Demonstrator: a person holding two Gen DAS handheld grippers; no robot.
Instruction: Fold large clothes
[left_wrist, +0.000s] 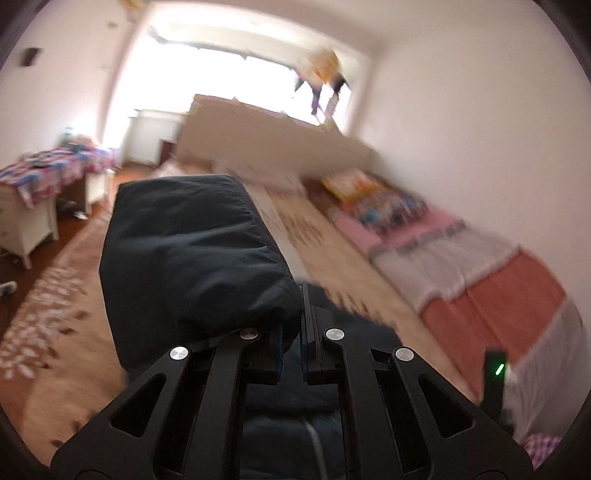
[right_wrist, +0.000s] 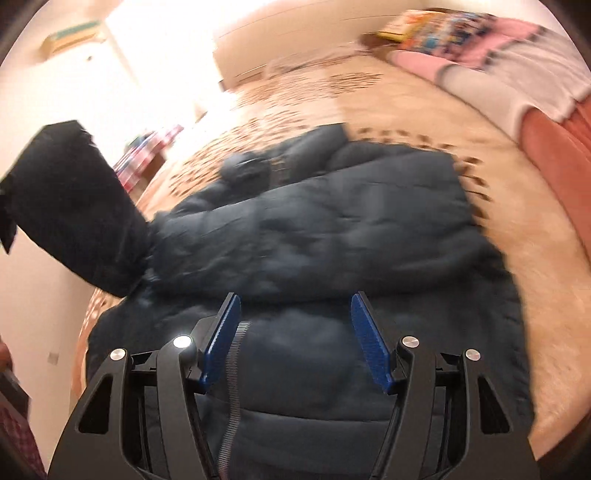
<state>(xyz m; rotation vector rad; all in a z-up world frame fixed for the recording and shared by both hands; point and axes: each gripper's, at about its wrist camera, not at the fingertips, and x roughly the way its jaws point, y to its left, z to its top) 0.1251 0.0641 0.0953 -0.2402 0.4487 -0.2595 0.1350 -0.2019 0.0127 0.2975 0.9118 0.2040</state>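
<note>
The big dark jacket lay spread on the bed. The left tongs were clenched on its sleeve, lifted up in the air. The right tongs hung over the jacket's zipper, wide apart and gripping nothing. To fold well, the sleeve should go flat across the middle, with the puffy cloth smoothed down.

The left gripper's left finger tip is hidden behind the big dark blue puffy jacket. The jacket's bottom is cut off by the picture's edge. The bright colourful heap on the pink blanket is too blurry to tell. So are the things hanging by the bright window.
</note>
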